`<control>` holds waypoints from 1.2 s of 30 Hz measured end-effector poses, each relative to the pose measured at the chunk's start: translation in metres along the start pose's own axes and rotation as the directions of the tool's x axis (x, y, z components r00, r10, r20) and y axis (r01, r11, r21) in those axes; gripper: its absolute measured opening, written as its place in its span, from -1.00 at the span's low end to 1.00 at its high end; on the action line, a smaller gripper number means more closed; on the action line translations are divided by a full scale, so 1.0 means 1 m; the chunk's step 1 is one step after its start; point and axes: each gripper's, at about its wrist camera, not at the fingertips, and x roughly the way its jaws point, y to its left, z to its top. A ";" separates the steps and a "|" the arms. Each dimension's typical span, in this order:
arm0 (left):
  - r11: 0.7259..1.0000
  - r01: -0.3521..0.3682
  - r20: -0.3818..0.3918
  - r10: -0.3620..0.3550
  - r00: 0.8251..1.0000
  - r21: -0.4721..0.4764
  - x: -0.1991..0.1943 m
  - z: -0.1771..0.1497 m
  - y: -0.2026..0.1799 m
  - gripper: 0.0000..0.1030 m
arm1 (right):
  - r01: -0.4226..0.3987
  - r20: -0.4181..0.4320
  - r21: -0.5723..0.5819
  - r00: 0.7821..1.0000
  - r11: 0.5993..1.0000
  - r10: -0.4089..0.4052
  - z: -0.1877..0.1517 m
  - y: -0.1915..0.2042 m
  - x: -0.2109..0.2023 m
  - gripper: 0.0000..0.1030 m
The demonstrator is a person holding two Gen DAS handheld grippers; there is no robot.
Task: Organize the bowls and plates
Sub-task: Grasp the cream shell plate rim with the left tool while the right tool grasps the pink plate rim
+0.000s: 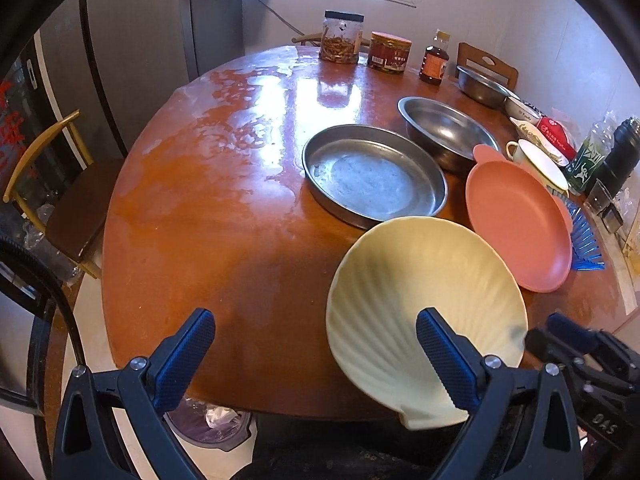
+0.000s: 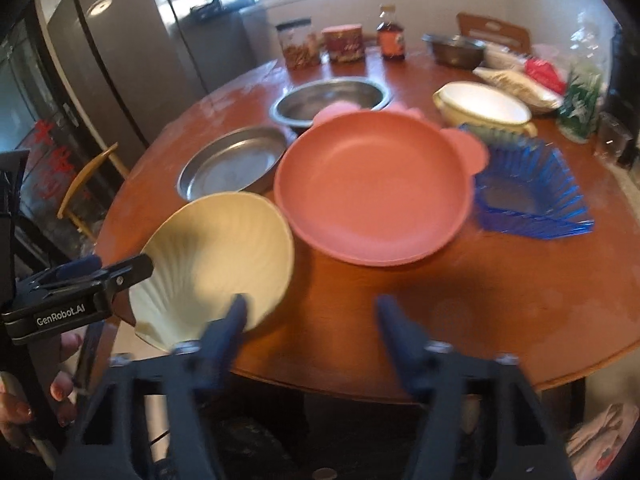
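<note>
- Here the cream shell-shaped plate (image 1: 424,300) lies at the near edge of the round wooden worktop (image 1: 208,208), its narrow hinge end jutting past the rim, close to the pink plate (image 1: 516,224).
- Only the right wrist view shows the blue ribbed dish (image 2: 528,192) whole, beside the pink plate (image 2: 372,188), and a person's fingers (image 2: 60,392) curled round the left handle.
- Only the left wrist view shows the flat steel pan (image 1: 372,176) and steel bowl (image 1: 448,132) sharply.
- The left hand-held gripper (image 1: 316,356) tilts steeply down, jaws wide apart, one finger over the shell plate, gripping nothing.
- The right hand-held gripper (image 2: 310,320), blurred, points down at bare worktop, jaws parted and empty, beside the shell plate (image 2: 216,264).
</note>
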 end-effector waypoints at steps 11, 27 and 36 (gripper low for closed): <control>0.999 0.045 -0.048 -0.044 0.998 0.026 0.017 0.001 -0.002 0.57 | -0.015 -0.043 -0.023 0.999 1.000 0.014 0.006 0.014 0.018 -0.26; 0.998 0.064 -0.063 -0.063 0.996 0.023 0.024 0.006 0.007 -0.44 | -0.019 -0.033 -0.095 0.999 0.995 0.015 0.013 0.036 0.030 -0.70; 0.999 0.022 -0.043 -0.023 0.999 -0.025 0.025 0.011 0.033 -0.45 | -0.041 -0.031 -0.137 0.999 0.990 0.037 0.028 0.061 0.045 -0.71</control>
